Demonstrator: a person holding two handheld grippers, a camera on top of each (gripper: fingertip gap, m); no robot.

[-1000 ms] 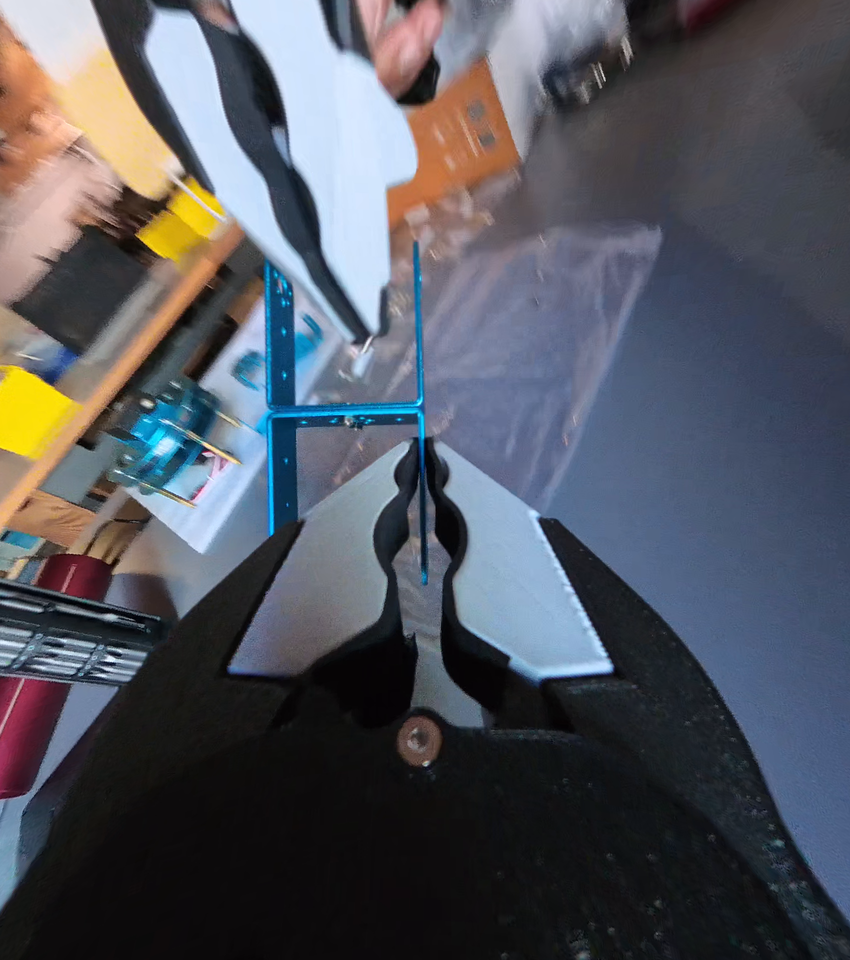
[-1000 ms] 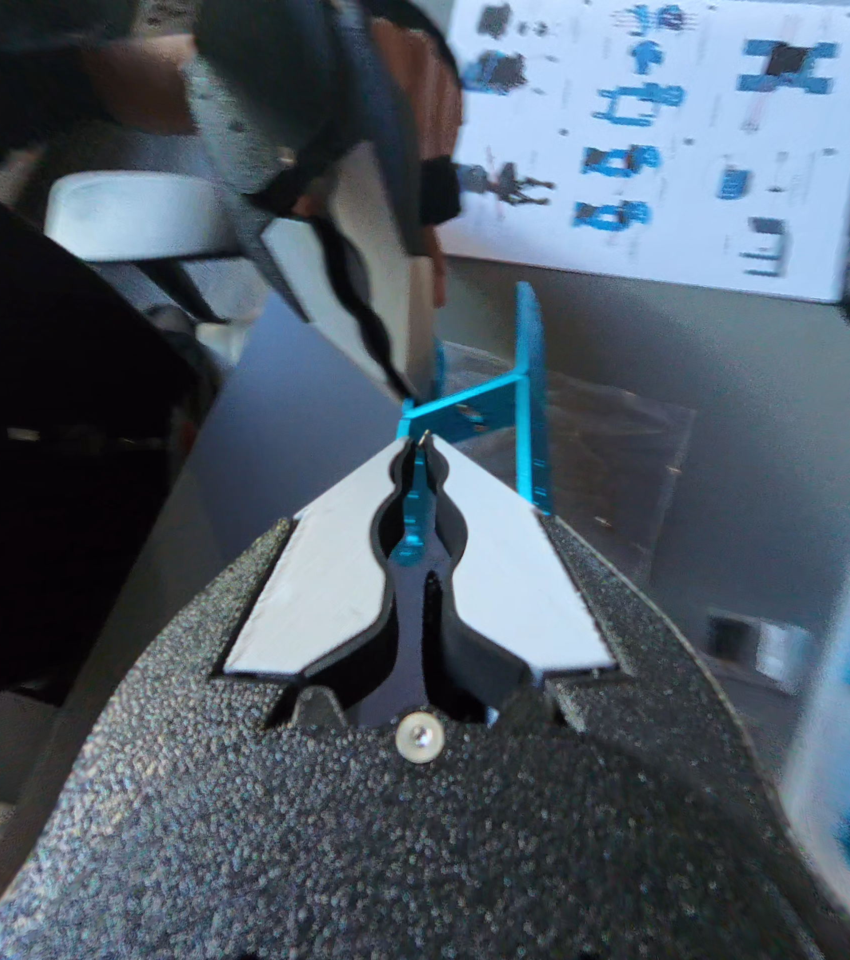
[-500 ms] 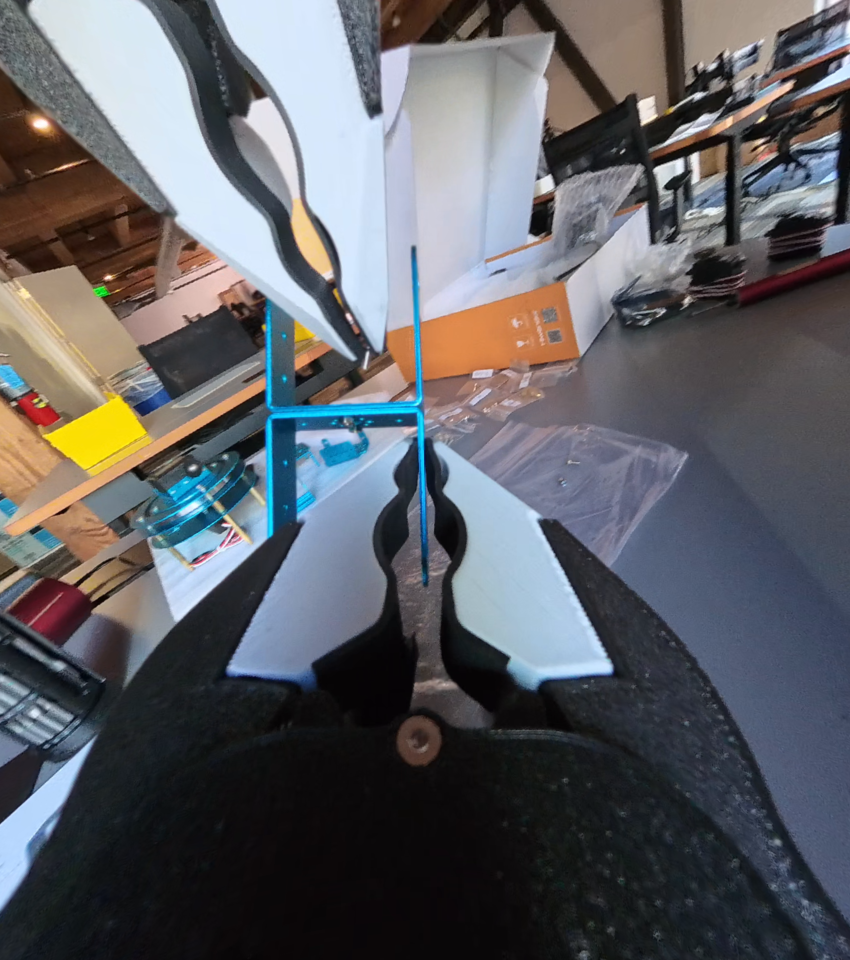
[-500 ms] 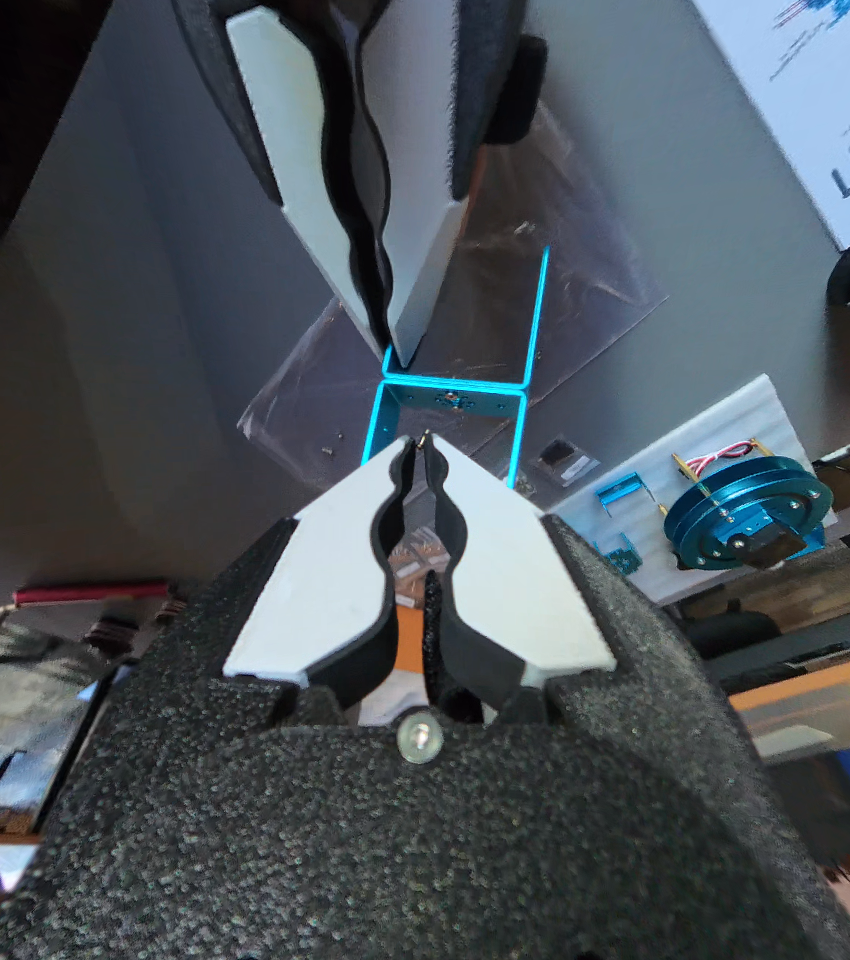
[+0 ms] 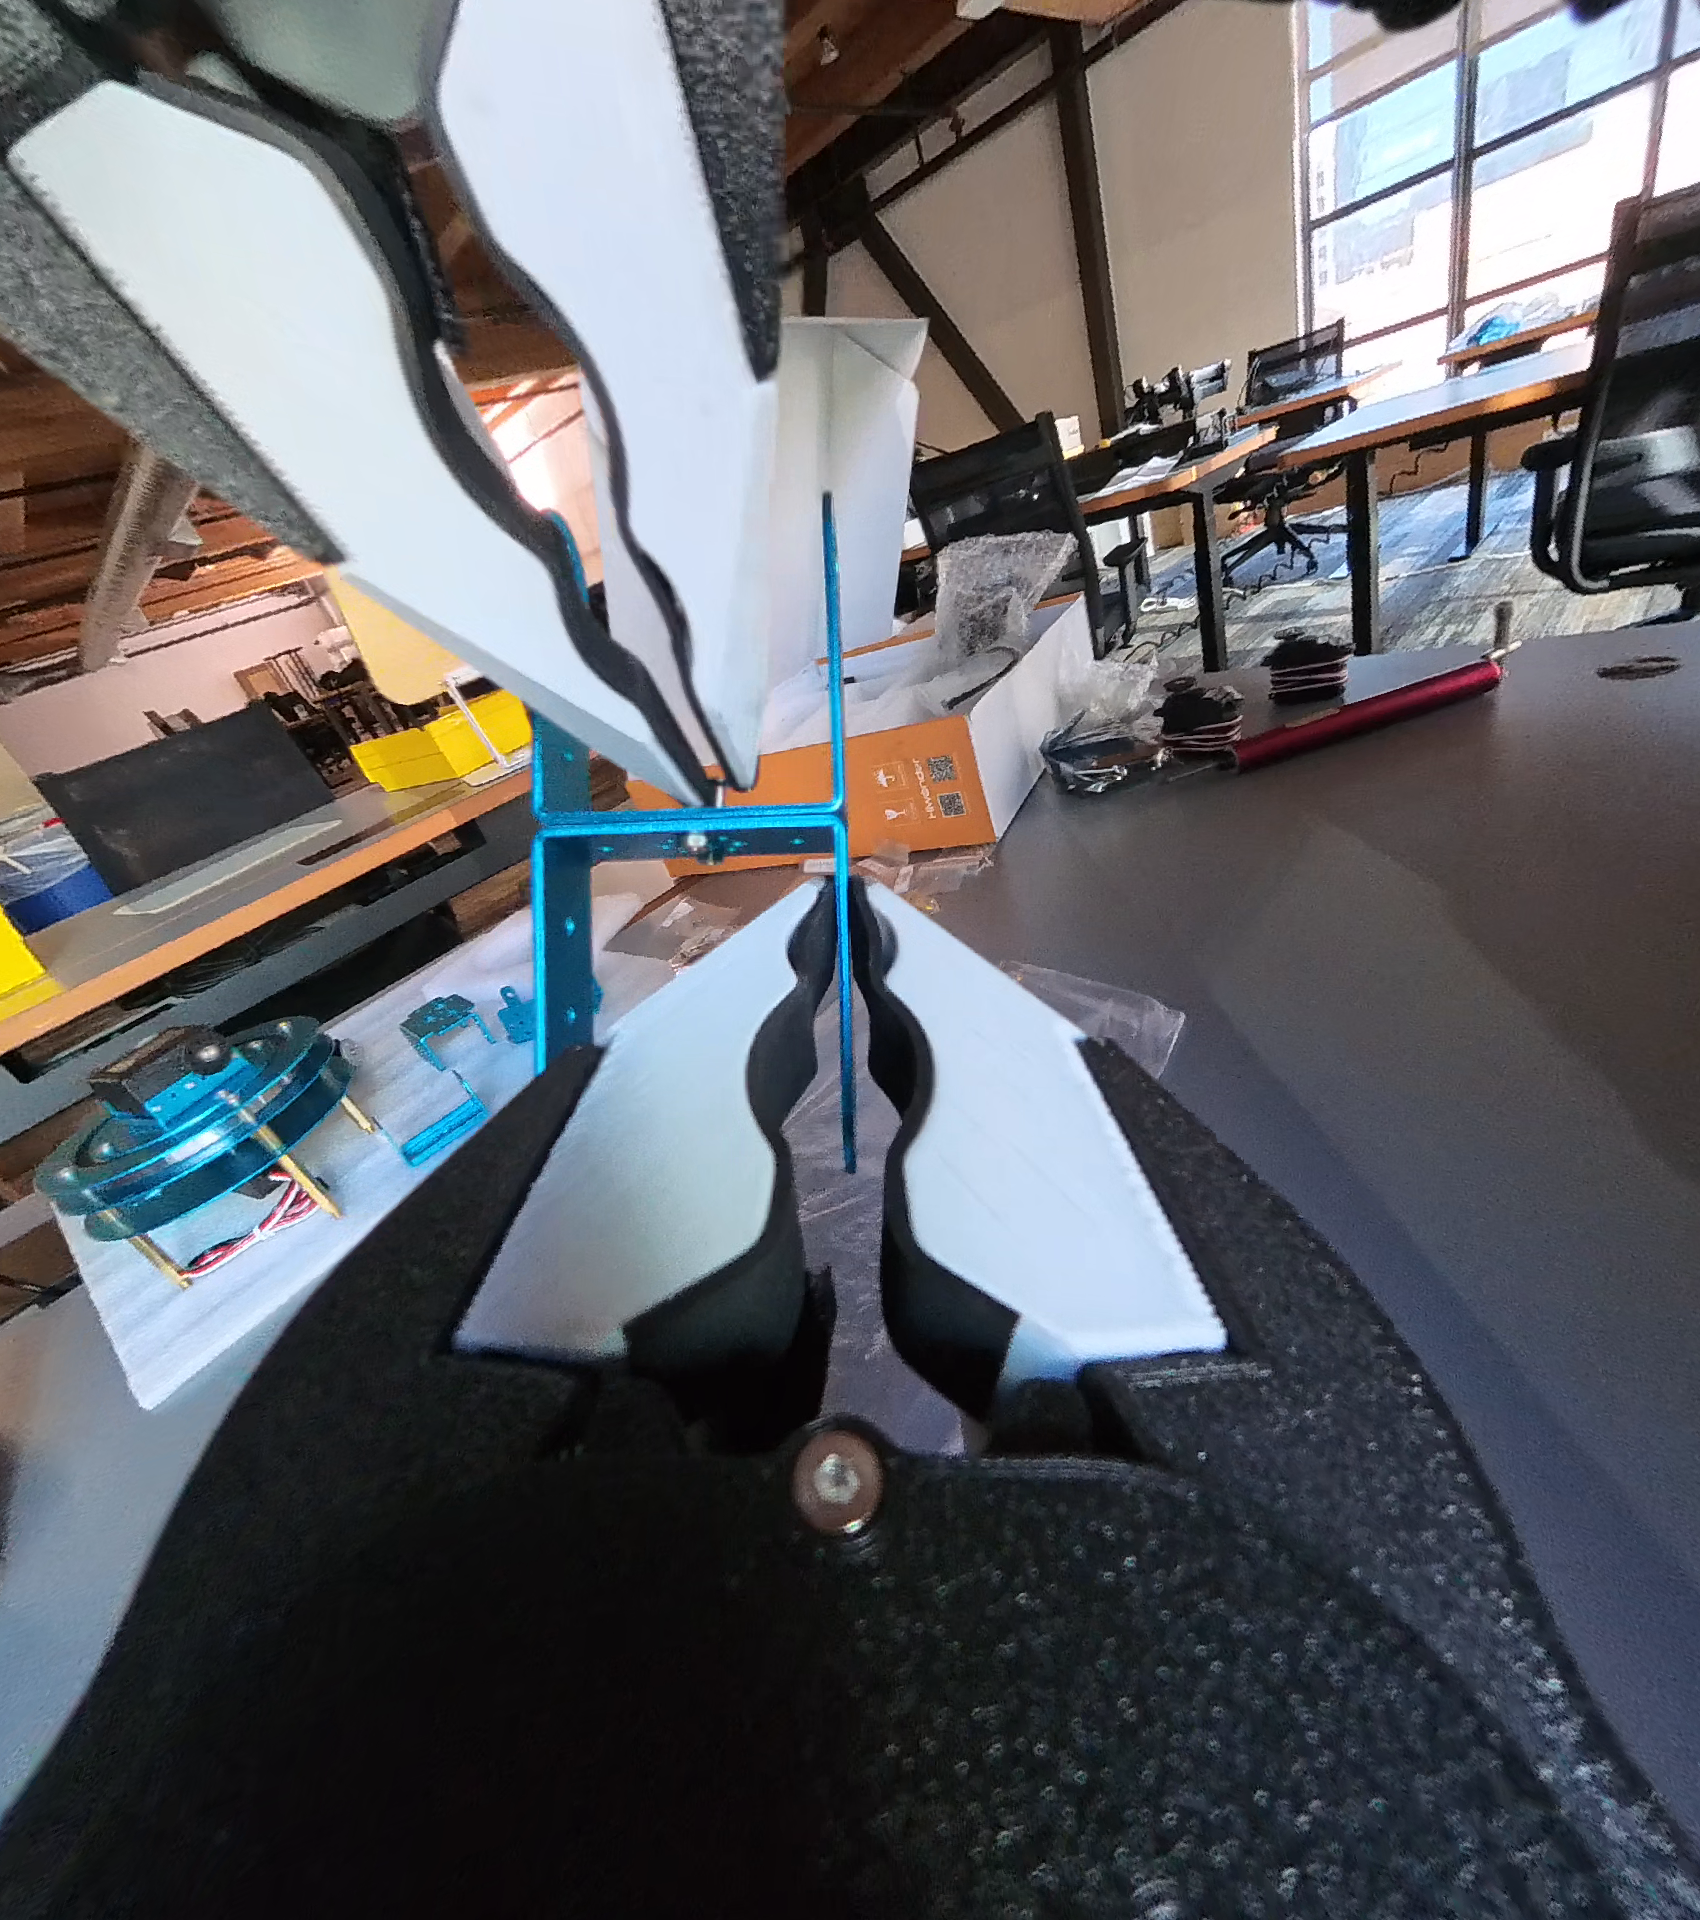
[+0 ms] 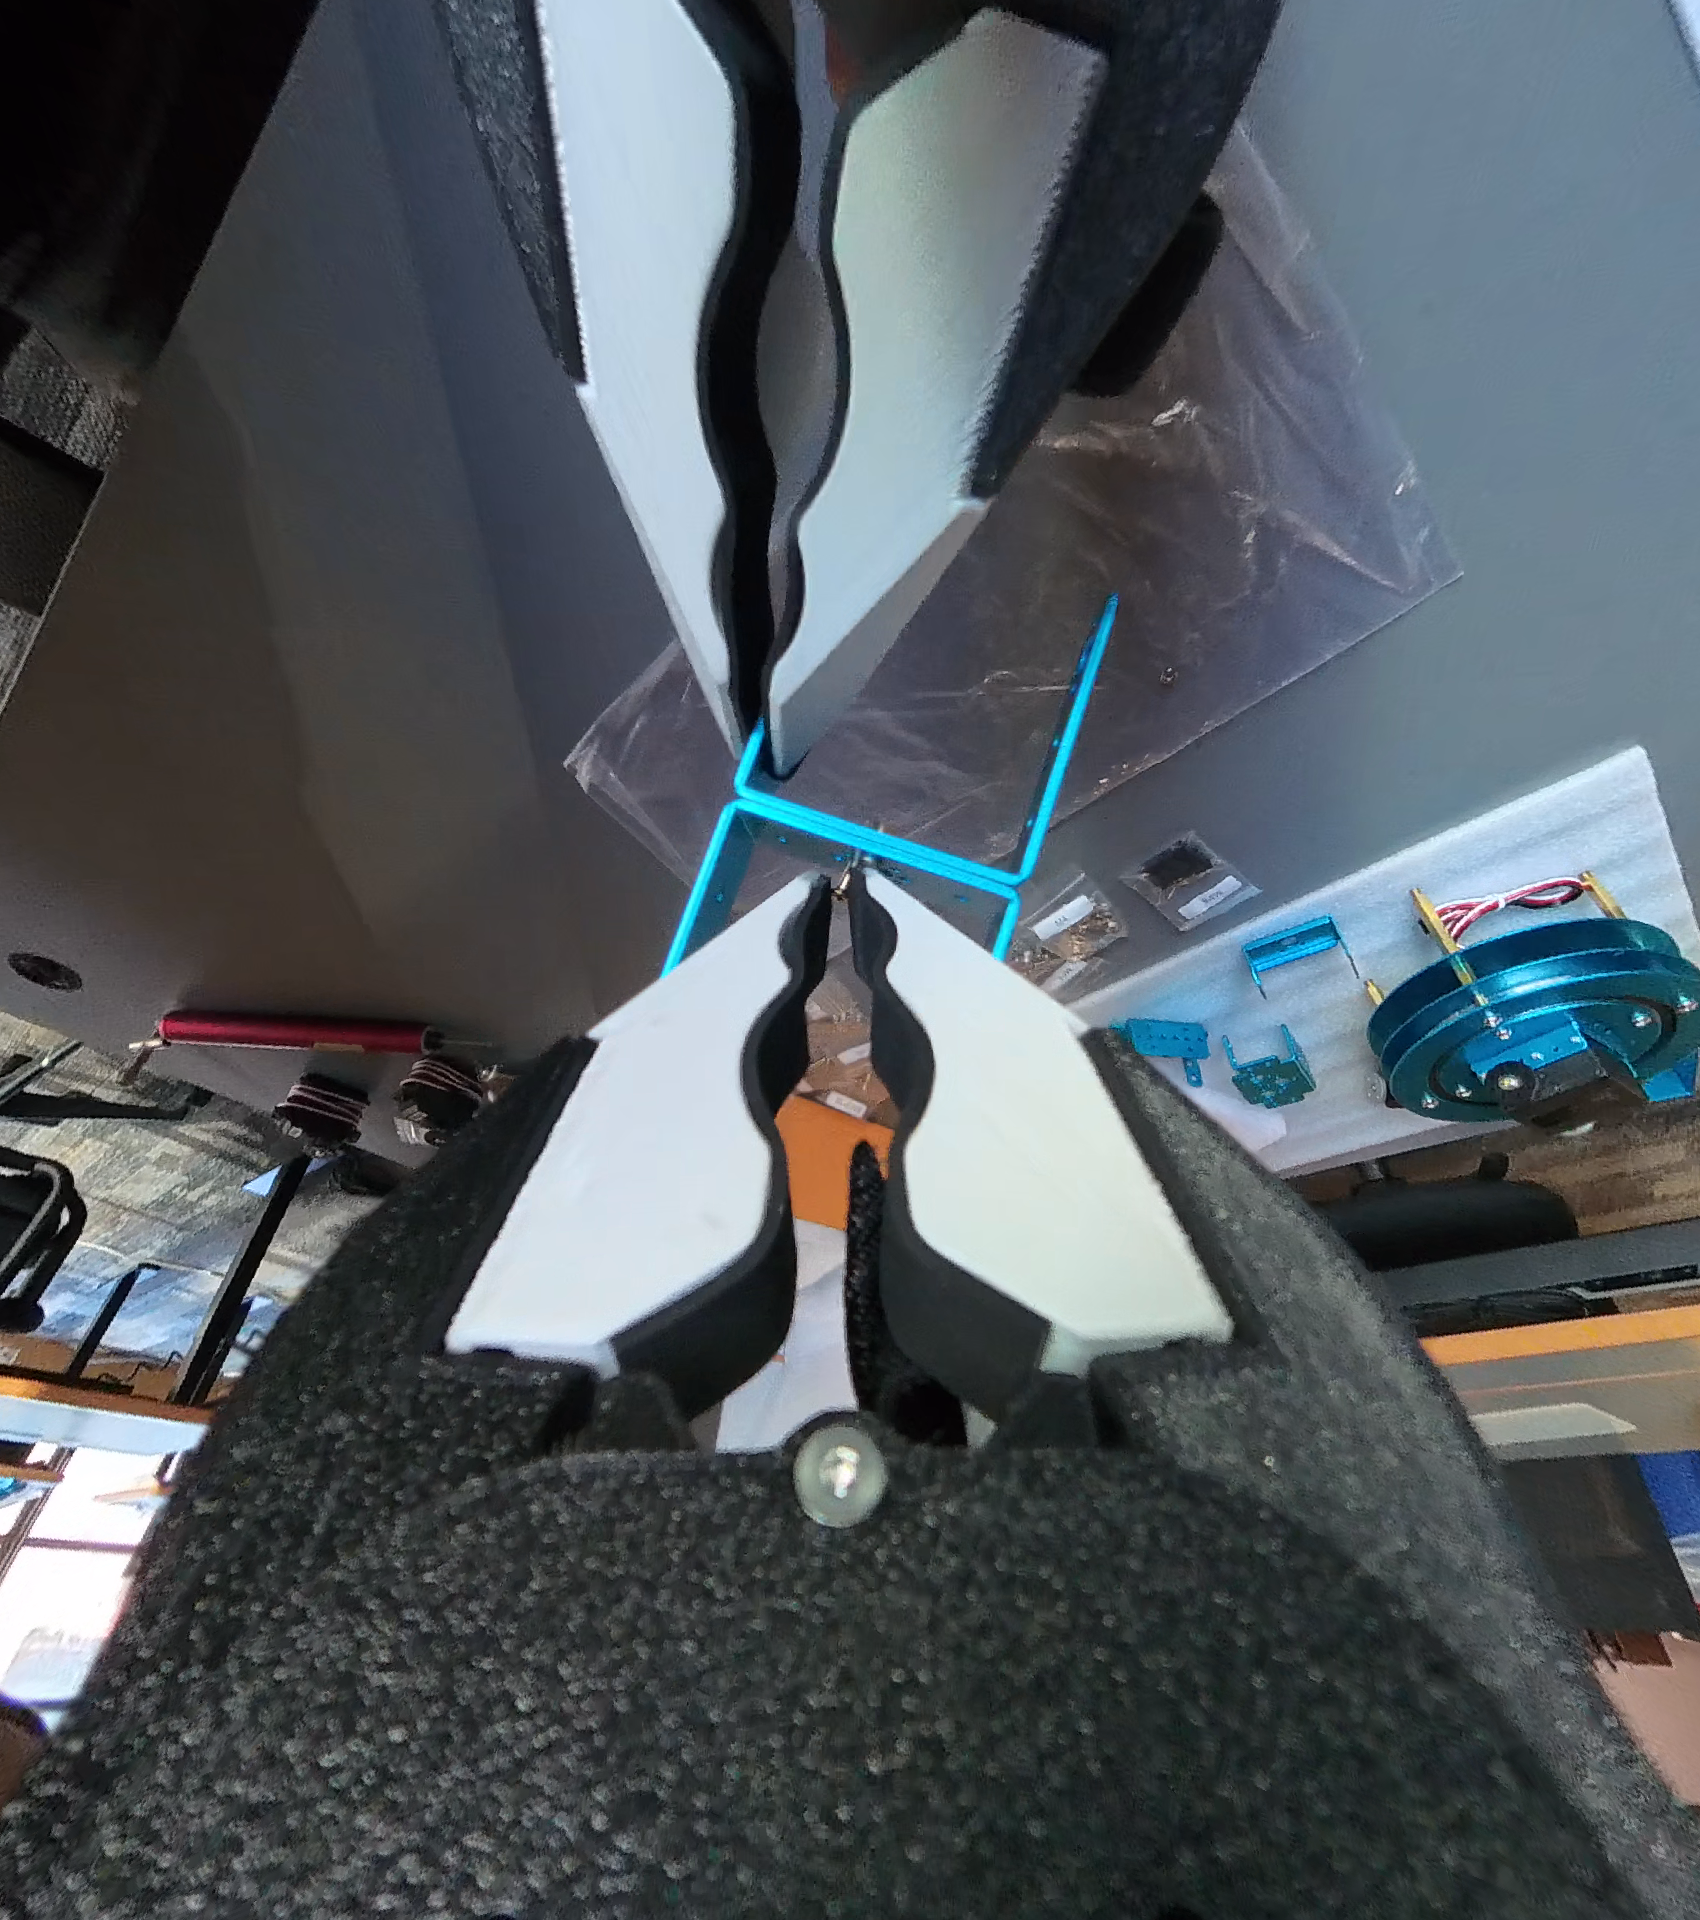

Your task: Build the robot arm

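Observation:
A blue metal bracket frame (image 5: 560, 935), H-shaped with a crossbar, is held in the air between both grippers above the grey table (image 5: 1448, 987). My left gripper (image 5: 841, 899) is shut on one thin upright plate of the frame. My right gripper (image 5: 721, 788) comes in from the upper left with its tips at the crossbar. In the right wrist view my right gripper (image 6: 838, 891) is shut on a small screw (image 6: 841, 883) at the middle of the crossbar of the frame (image 6: 711, 904). The left gripper (image 6: 768, 753) grips an upright from above.
A white foam sheet (image 5: 202, 1340) carries a blue round turntable part (image 5: 191, 1132) with wires and small blue brackets (image 5: 446, 1023). A clear plastic bag (image 6: 1189, 582), an orange and white box (image 5: 929, 769), a red tool (image 5: 1365, 717) and small parts bags lie on the table. Desks and chairs stand behind. The grippers are tip to tip, or close to it.
Both grippers and the blue frame have tilted together, so the left view now looks out across the room. The right gripper's tips sit closer to the crossbar. Both stay shut.

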